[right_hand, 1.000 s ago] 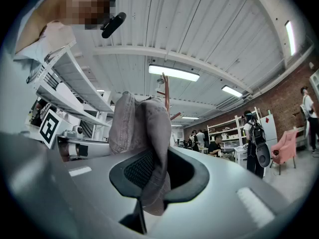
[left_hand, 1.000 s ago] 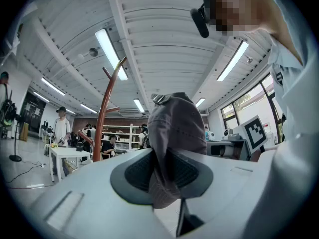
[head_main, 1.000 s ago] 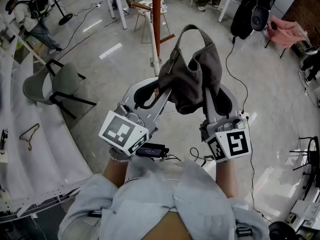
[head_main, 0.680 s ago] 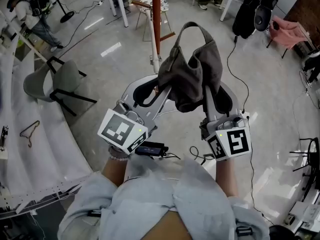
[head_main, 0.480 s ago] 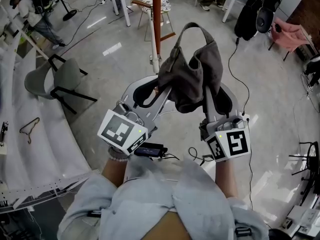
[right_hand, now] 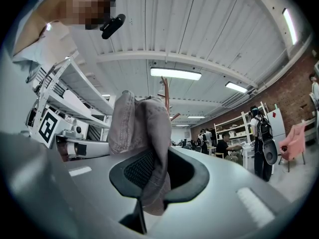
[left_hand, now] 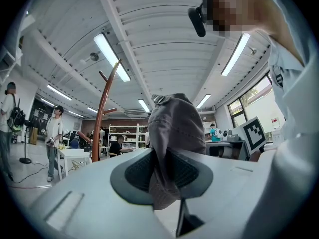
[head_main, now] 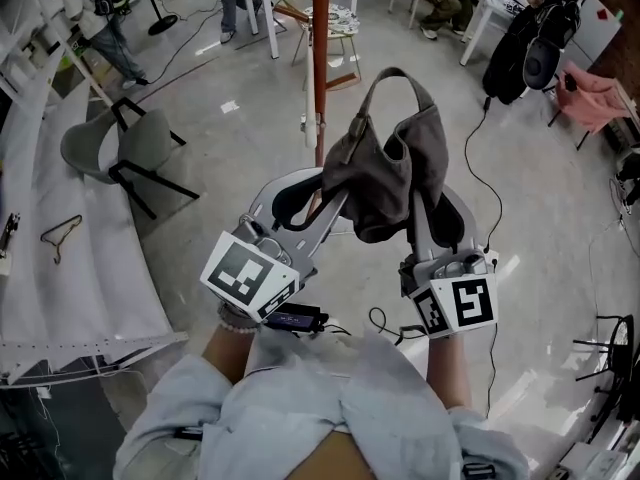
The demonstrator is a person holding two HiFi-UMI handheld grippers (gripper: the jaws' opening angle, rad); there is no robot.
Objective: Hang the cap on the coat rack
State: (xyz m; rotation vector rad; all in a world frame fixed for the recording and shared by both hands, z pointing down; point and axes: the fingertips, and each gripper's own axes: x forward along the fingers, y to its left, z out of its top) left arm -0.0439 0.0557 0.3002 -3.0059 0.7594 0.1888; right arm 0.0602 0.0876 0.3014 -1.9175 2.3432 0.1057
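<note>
Now: coat rack point(head_main: 320, 58) pole just beyond cap point(head_main: 385, 173). Cap aloft, stretched between both grippers; soft, light, floppy cloth, best gripped at rim. Left gripper point(head_main: 325, 186) pinches one rim edge, right gripper point(head_main: 428, 203) pinches opposite edge.

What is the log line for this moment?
phase: pre-hang | left gripper: shut on cap | right gripper: shut on cap | cap: not yet hung | coat rack: ahead

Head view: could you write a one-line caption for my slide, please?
A grey cap, pinched by the left gripper and the right gripper, is held up near the brown coat rack.
</note>
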